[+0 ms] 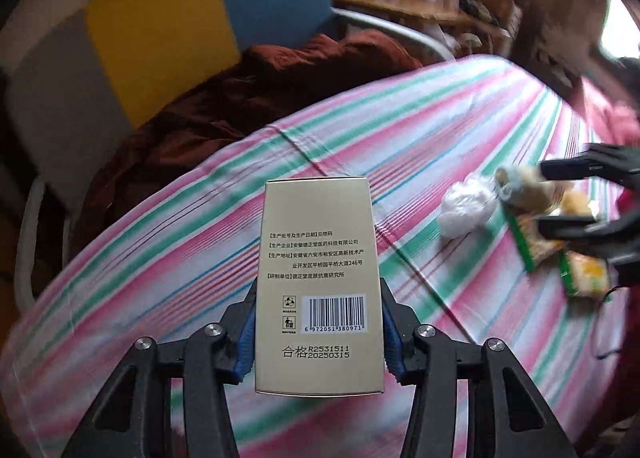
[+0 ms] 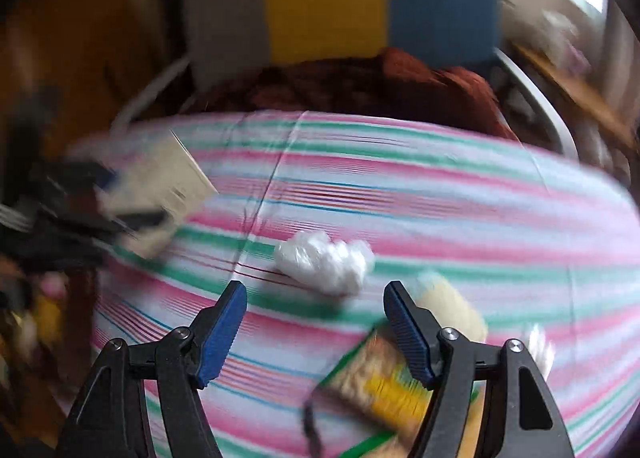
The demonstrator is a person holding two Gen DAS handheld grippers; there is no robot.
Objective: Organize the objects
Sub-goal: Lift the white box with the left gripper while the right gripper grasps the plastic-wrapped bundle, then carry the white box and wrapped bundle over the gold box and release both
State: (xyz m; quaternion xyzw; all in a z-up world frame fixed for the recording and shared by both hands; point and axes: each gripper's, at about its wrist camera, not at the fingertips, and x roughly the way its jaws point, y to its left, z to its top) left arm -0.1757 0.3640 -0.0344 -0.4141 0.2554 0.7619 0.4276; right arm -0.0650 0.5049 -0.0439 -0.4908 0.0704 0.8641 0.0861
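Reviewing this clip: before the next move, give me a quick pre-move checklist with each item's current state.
1. Left gripper has a firm hold on the gold box: ok, blue pads press both long sides.
2. Box is clear of the striped cloth: cannot tell, no contact line is visible.
3. Right gripper is free to pick: ok, jaws spread with nothing between them.
4. Next item is within the right gripper's line: ok, the white plastic bag lies just ahead of its fingertips.
5. Snack packets are clear of the right finger: cannot tell, motion blur.
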